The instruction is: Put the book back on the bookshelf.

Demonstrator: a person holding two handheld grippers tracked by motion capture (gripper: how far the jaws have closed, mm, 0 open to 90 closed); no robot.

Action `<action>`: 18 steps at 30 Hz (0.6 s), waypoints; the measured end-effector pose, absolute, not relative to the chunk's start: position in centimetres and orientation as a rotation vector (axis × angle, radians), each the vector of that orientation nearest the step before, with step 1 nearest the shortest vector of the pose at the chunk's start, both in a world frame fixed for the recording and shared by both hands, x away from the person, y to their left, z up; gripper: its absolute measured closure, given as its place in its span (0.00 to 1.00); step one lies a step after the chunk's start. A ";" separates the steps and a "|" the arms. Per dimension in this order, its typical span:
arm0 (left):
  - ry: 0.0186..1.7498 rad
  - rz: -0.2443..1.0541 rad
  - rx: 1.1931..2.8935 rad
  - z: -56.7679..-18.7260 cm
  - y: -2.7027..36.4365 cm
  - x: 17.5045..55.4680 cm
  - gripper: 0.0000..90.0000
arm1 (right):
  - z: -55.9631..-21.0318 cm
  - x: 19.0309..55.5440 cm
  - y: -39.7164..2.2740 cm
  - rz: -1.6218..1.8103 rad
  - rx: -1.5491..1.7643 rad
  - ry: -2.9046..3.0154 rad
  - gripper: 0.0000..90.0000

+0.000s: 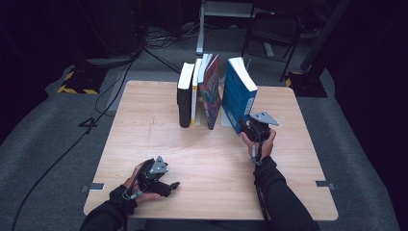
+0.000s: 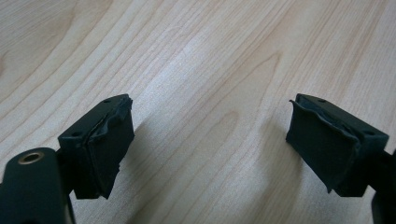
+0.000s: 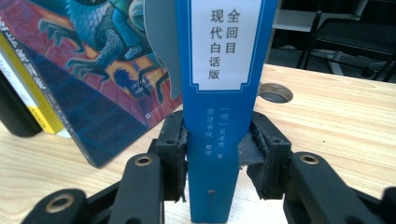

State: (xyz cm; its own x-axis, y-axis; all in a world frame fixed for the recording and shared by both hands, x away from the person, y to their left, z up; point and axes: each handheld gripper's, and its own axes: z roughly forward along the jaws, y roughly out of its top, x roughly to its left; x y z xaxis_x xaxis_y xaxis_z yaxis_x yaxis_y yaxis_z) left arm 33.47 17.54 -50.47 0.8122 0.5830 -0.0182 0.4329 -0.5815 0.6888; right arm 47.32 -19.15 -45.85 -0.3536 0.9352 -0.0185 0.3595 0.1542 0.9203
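A thick blue book (image 1: pixel 238 94) stands upright at the right end of a row of books on the wooden table (image 1: pixel 144 144). My right gripper (image 1: pixel 250 129) is shut on its spine (image 3: pixel 219 93), one pad pressed on each side near the bottom. Left of it a colourful illustrated book (image 1: pixel 210 91) leans to the right, its top close to the blue book (image 3: pixel 70 70). Further left stand a white and yellow book (image 1: pixel 196 91) and a black book (image 1: pixel 184 95). My left gripper (image 1: pixel 168 185) lies near the table's front left edge, open over bare wood (image 2: pixel 210 140).
A grey bookend (image 3: pixel 161 46) shows between the illustrated book and the blue one. A round hole (image 3: pixel 275 92) is in the tabletop behind the blue book. A black chair (image 1: pixel 272 33) and cables (image 1: pixel 120 82) are on the floor beyond the table.
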 end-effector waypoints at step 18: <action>0.743 0.273 2.281 -50.5 17.5 33.5 0.16 | -44.7 47.2 -20.0 1.106 1.198 1.940 0.58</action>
State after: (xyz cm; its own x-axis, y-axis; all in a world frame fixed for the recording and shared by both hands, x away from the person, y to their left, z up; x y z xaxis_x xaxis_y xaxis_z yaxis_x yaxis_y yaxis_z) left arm 33.47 17.54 -50.47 0.8124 0.5828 -0.0178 0.4325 -0.5819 0.6888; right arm 47.25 -19.97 -44.67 -0.4142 0.9081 -0.0612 0.4100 0.2462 0.8782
